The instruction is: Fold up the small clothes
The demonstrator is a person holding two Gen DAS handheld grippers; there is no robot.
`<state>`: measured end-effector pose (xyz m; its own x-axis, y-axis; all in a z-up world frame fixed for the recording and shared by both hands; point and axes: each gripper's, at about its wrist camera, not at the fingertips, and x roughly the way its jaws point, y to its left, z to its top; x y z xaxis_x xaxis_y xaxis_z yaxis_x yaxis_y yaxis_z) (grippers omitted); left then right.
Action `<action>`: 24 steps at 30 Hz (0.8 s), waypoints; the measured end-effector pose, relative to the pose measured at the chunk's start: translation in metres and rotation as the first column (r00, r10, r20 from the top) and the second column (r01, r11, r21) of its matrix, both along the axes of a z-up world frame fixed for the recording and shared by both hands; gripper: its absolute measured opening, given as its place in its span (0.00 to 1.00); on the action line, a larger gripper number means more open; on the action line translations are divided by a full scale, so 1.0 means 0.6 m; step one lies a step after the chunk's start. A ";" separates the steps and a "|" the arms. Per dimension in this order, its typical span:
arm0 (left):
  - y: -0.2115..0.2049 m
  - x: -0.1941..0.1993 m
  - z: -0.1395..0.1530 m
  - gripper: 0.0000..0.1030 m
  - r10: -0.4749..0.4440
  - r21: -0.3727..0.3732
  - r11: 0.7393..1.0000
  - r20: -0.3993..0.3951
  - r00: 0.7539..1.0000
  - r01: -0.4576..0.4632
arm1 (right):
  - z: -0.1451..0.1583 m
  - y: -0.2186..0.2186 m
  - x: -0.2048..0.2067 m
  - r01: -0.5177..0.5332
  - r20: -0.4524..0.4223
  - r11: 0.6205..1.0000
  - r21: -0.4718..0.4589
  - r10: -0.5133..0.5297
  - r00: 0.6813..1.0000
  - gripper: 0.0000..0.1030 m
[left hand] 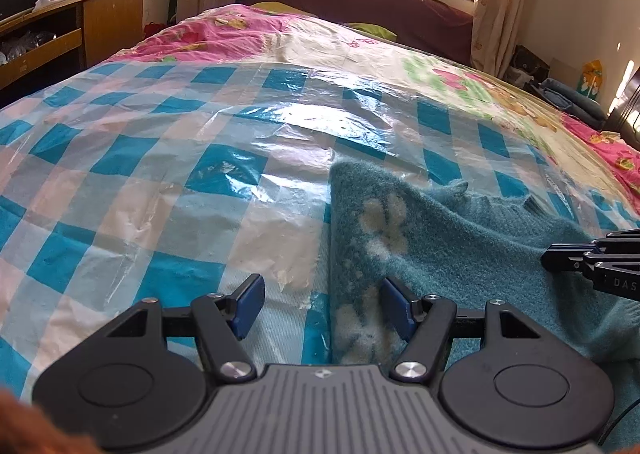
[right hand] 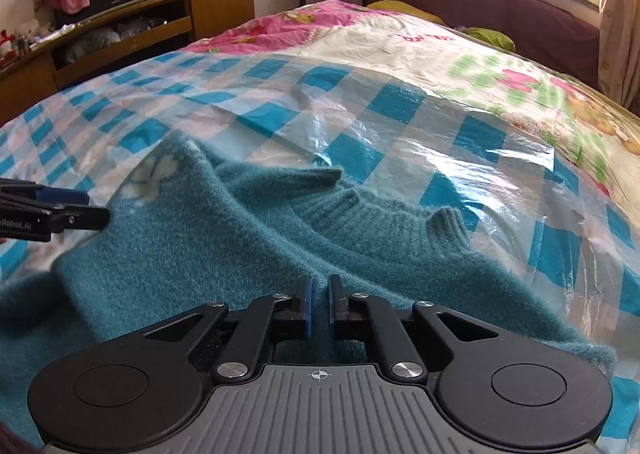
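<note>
Pointing downward, right gripper (right hand: 319,304) pinching teal sweater (right hand: 224,238); left gripper (left hand: 322,308) spread.

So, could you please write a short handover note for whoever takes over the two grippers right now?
Left gripper: open, low at the sweater's edge with the flower pattern; nothing pinched.
Right gripper: shut on a ridge of the teal sweater near its front edge.
The sweater lies rumpled on the plastic-covered checked sheet, its ribbed collar on the far side.
Done: one grip taken; no neat fold visible yet.
Left: probably close the left gripper on the edge, then fold and flatten the sweater.
</note>
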<state>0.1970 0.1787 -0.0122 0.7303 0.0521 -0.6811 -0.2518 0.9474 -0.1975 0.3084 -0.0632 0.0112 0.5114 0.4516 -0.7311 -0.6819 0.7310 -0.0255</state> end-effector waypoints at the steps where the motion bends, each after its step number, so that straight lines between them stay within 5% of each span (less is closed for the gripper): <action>1: 0.000 0.001 0.002 0.66 0.005 -0.002 1.000 0.009 1.000 -0.005 | 0.004 0.001 0.001 0.004 0.010 1.000 0.004 -0.004 1.000 0.05; 14: -0.003 0.034 -0.007 0.69 -0.010 0.001 1.000 -0.011 1.000 0.010 | -0.006 0.009 0.021 0.082 -0.005 0.997 0.013 -0.082 0.997 0.04; 18: -0.004 0.038 -0.005 0.68 -0.021 0.019 1.000 -0.009 1.000 0.021 | 0.007 -0.004 0.020 0.026 -0.019 0.999 0.046 -0.025 1.000 0.09; 24: -0.004 0.036 -0.007 0.68 -0.034 0.024 0.999 -0.010 0.999 0.034 | -0.005 0.000 0.023 -0.087 -0.052 0.996 -0.036 0.085 0.995 0.18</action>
